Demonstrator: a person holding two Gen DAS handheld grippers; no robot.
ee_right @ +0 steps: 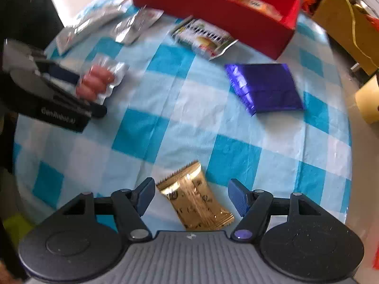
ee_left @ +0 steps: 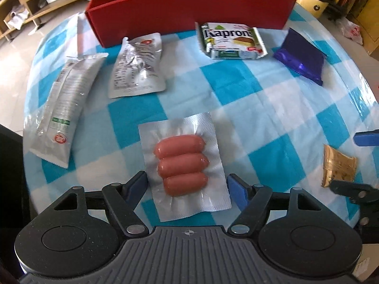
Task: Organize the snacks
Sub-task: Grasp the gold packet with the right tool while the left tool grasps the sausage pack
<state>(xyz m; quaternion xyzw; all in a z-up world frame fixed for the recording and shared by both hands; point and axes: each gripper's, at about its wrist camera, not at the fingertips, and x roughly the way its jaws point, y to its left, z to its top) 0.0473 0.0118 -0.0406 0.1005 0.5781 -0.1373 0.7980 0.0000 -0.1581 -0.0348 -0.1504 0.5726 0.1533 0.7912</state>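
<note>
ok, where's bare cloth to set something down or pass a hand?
Biggest bare patch: mid-cloth, bordered by the sausage pack, Kapron wafer pack, purple packet and gold packet. Crowded along the red box: the silver pouch and long white pack sit close together there.

Home living room, checked tablecloth [ee_left: 236, 82], tiled floor [ee_left: 14, 54], wooden shelving [ee_left: 28, 2], cardboard boxes [ee_right: 343, 21]

Bare cloth [ee_right: 180, 108] mid-table gives passage; red box [ee_left: 189, 7] walls off the far edge
</note>
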